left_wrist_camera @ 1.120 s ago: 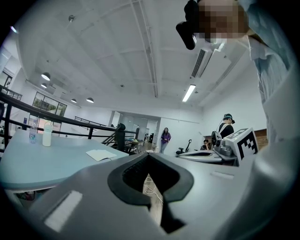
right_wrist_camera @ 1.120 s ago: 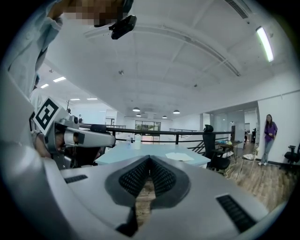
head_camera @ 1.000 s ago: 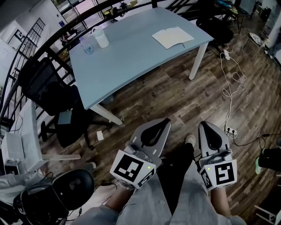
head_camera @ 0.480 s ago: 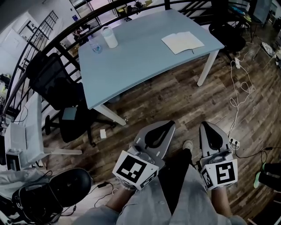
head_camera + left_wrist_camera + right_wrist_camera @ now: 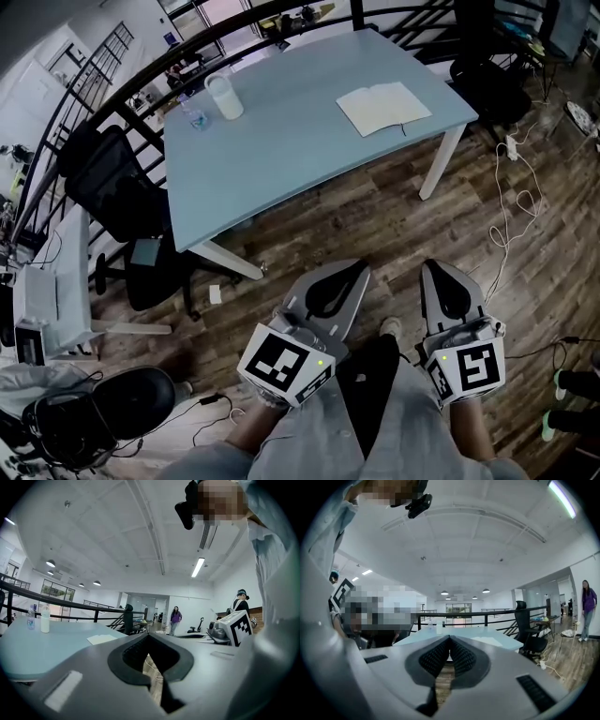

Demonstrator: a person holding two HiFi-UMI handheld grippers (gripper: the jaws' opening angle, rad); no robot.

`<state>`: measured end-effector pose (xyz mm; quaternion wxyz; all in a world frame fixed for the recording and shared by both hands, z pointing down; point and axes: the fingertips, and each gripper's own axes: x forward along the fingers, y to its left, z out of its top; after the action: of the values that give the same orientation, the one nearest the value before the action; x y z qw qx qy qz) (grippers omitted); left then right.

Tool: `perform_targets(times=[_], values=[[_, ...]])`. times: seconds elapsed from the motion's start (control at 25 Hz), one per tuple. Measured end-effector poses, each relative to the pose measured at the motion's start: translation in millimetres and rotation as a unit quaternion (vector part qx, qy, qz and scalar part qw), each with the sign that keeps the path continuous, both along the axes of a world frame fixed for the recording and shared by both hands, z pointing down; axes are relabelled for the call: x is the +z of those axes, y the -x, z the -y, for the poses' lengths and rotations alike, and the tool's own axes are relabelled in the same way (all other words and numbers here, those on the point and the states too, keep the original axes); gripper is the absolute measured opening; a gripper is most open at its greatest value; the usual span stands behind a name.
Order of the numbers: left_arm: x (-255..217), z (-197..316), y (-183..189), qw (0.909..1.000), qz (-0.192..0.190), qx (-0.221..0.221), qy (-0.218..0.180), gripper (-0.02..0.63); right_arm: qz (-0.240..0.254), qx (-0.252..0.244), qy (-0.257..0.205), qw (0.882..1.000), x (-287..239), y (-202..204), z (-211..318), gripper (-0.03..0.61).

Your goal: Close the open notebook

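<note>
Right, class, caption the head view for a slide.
Left gripper and right gripper, both shut and empty, over wood floor, short of the blue table bearing an open notebook.

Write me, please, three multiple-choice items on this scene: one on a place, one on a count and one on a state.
1. Where does the open notebook lie?
A. On the wooden floor
B. On the light blue table, toward its right end in the head view
C. On the black chair

2. How many containers stand near the table's far left corner?
A. Two
B. One
C. Four

3. How do the left hand-held gripper and the right hand-held gripper stand?
A. Jaws wide apart
B. Shut on the notebook
C. Shut, with nothing between the jaws

Answers:
1 B, its pages lie spread on the tabletop.
2 A, a white cup and a clear bottle stand side by side.
3 C, each gripper view shows the pads meeting with nothing caught.
</note>
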<state>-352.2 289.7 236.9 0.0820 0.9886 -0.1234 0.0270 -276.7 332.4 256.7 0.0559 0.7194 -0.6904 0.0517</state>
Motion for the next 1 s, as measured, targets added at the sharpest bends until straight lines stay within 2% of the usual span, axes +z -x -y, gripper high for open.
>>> perform_targets(times=[0.36,0.6,0.8,1.0], values=[[-7,16,-75,0.9999,-0.007,-0.010,0.000,0.003,-0.004,-0.016,-0.007,1.000,-7,-72,17,0.000],[-7,33,-118,0.9994,-0.010,-0.033,-0.002,0.003,-0.007,-0.032,-0.008,0.999,-7,-120,29,0.000],[-3,45,-147,0.9987,-0.007,-0.051,-0.003,0.003,-0.002,-0.035,-0.011,0.999,-5,-157,35,0.000],[0,48,-173,0.9989,-0.003,-0.047,-0.001,0.003,0.004,-0.029,-0.010,1.000,-1,-183,37,0.000]])
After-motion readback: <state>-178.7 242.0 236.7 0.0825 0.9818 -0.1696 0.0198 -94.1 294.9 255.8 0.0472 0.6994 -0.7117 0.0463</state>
